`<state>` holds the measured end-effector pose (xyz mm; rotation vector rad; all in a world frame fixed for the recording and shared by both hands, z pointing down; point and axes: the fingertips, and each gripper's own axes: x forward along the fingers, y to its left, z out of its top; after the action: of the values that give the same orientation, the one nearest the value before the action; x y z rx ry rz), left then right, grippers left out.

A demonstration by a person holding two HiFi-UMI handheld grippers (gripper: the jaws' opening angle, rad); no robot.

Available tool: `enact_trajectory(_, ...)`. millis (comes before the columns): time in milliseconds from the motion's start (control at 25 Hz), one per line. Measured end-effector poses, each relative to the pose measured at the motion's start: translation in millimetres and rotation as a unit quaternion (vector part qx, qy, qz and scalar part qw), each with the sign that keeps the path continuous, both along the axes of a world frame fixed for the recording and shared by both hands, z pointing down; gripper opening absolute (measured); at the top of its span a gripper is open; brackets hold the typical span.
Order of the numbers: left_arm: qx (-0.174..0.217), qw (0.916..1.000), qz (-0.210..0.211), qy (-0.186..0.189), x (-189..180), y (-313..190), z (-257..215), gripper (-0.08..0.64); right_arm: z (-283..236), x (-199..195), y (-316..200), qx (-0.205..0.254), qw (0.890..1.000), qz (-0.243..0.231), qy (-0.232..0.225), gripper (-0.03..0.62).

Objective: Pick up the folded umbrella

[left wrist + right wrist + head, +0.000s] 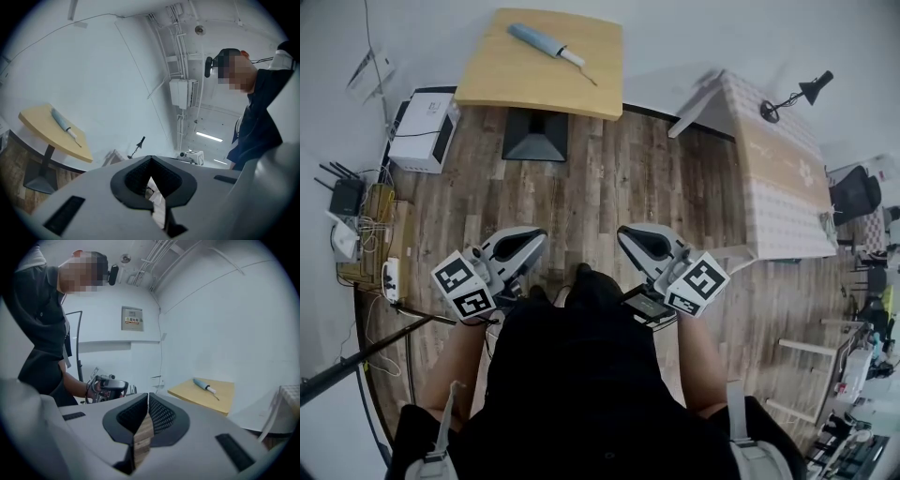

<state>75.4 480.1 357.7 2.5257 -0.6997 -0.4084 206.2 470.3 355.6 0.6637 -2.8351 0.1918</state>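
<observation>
The folded umbrella (546,42) is light blue with a white handle and lies on a yellow wooden table (516,89) at the far side of the room. Both grippers are held close to the person's body over the wooden floor, well short of that table. My left gripper (532,240) is shut and empty, its tips touching. My right gripper (630,234) is also shut with nothing in it. The left gripper view has the umbrella (62,123) far off at the left. In the right gripper view the umbrella (204,386) lies on the table (220,401) at the right.
A white box (422,131), a router and cables (347,202) line the left wall. A table with a patterned cloth (783,173) and a black desk lamp (797,96) stand at the right. A dark pole (356,361) slants across the floor at lower left.
</observation>
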Motion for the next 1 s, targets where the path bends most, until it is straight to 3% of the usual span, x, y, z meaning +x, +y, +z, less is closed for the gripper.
enact_trajectory(160,-0.004,1.0000,0.001,-0.009,8.2,0.4,5.3,0.011,2.0,17.6,-3.2,-0.010,1.000,0.020,-0.005,0.020)
enact_trajectory(600,-0.019,0.9982,-0.043,-0.039,12.6,-22.0,11.1,0.011,16.5,11.4,-60.8,-0.037,0.998,-0.026,-0.043,0.020)
enact_trajectory(800,-0.025,0.9960,-0.071,-0.049,24.4,-62.6,10.4,0.011,13.5,20.2,-100.8,-0.035,0.996,-0.052,-0.059,0.020)
enact_trajectory(1000,-0.025,0.9910,-0.096,-0.090,37.9,-106.1,3.3,0.011,15.9,47.4,-150.6,-0.043,0.995,-0.058,-0.070,0.020)
